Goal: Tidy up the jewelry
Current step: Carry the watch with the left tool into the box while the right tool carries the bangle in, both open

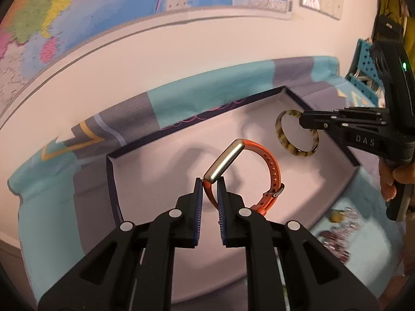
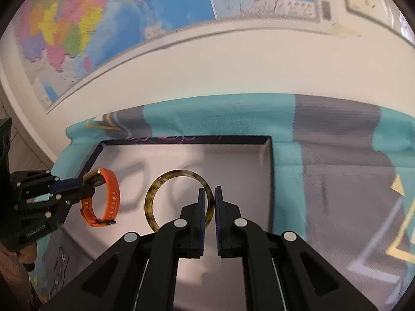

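Observation:
My left gripper (image 1: 209,181) is shut on the strap of an orange watch (image 1: 269,165) with a gold case and holds it above the white-lined jewelry box (image 1: 160,160). My right gripper (image 2: 210,190) is shut on a tortoiseshell bangle (image 2: 155,194) and holds it upright above the same box (image 2: 238,160). In the left wrist view the right gripper (image 1: 307,123) and the bangle (image 1: 281,134) are at the right. In the right wrist view the left gripper (image 2: 87,185) and the watch (image 2: 110,197) are at the left.
The box has a dark blue rim and moulded hollows, and rests on a teal and grey patterned cloth (image 2: 337,140). A wall map (image 1: 77,13) hangs behind. A blue perforated basket (image 1: 363,62) stands at the far right. Small beaded pieces (image 1: 337,230) lie on the cloth near the box.

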`<action>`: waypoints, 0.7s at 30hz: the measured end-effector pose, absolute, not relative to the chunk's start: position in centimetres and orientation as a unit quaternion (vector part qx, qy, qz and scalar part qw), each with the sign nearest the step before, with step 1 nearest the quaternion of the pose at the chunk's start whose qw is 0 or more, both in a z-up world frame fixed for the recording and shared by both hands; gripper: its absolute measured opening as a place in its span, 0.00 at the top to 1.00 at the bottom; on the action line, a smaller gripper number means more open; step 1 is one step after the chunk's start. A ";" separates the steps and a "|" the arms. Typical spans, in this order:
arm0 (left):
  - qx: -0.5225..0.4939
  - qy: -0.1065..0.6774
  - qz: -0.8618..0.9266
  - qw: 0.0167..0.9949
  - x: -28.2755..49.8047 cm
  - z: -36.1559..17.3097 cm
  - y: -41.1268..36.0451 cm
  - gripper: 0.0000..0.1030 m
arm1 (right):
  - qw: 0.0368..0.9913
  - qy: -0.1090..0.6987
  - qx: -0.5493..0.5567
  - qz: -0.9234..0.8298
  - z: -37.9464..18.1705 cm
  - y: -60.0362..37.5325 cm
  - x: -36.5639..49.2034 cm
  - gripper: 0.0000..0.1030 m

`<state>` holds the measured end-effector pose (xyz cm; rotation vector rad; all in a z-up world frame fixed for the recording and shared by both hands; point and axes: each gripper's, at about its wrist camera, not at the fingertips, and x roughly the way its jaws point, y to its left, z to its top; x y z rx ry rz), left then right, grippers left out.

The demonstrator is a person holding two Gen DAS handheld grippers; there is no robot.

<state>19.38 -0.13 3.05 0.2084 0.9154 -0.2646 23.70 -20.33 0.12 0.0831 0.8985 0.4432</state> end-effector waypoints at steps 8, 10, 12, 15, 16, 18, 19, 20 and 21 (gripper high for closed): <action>0.134 0.469 -0.122 0.865 23.5 0.6 -0.3 0.89 | 0.870 0.454 0.041 0.190 -1.1 -18.1 26.9 0.95; 0.135 0.472 -0.127 0.862 24.2 0.4 -0.3 0.89 | 0.869 0.458 0.039 0.183 -1.3 -17.8 27.2 0.95; 0.134 0.473 -0.128 0.861 24.6 0.3 -0.2 0.90 | 0.869 0.460 0.038 0.177 -1.4 -17.7 27.5 0.95; 0.138 0.472 -0.126 0.862 25.3 0.3 -0.2 0.90 | 0.867 0.466 0.039 0.171 -1.7 -17.4 27.8 0.95; 0.140 0.471 -0.125 0.862 25.4 0.3 -0.2 0.90 | 0.867 0.467 0.039 0.169 -1.7 -17.3 27.8 0.95; 0.138 0.471 -0.122 0.863 25.8 0.3 -0.2 0.90 | 0.865 0.471 0.043 0.166 -1.7 -17.3 28.0 0.95; 0.136 0.471 -0.121 0.863 26.1 0.4 -0.1 0.90 | 0.864 0.472 0.044 0.167 -1.8 -17.2 28.1 0.95; 0.133 0.471 -0.120 0.864 26.3 0.4 -0.1 0.90 | 0.864 0.473 0.044 0.164 -1.9 -17.1 28.2 0.94; 0.128 0.472 -0.119 0.864 26.4 0.4 0.0 0.90 | 0.864 0.474 0.047 0.163 -1.9 -17.0 28.2 0.93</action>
